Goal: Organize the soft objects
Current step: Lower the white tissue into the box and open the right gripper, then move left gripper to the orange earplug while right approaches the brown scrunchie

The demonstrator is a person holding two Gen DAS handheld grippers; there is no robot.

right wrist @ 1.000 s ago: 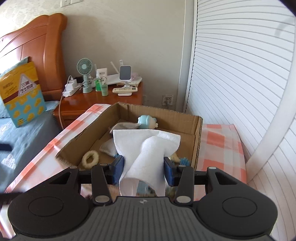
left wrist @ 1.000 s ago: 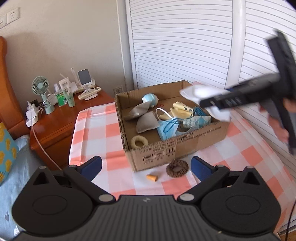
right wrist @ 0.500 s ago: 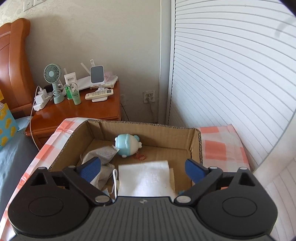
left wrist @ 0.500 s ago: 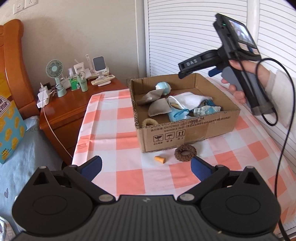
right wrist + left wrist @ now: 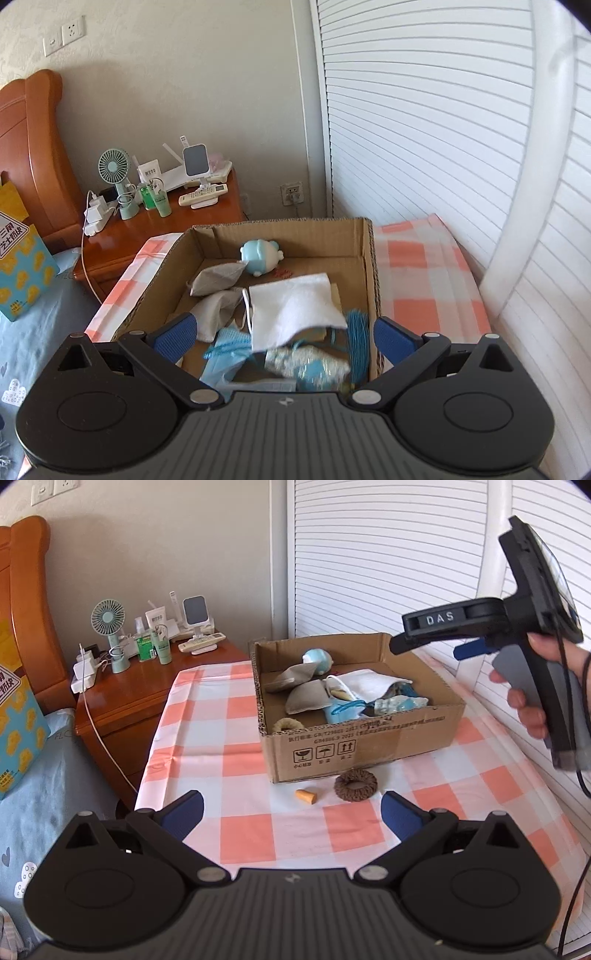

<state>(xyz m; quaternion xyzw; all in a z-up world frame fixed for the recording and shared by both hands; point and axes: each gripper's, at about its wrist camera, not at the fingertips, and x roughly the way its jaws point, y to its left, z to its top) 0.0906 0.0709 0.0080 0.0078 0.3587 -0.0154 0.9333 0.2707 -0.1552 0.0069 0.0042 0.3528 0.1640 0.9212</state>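
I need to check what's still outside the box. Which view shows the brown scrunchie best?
The left wrist view: the brown scrunchie lies in plain sight on the tablecloth, just before the box. The right wrist view does not show it.

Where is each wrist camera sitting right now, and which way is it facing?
Left wrist: low over the checked table, facing the cardboard box; shows the open left gripper, plus the right hand.
Right wrist: above the box's near edge, looking down into it toward the nightstand; shows the open right gripper.
Shared: box, white cloth, blue plush toy, nightstand.
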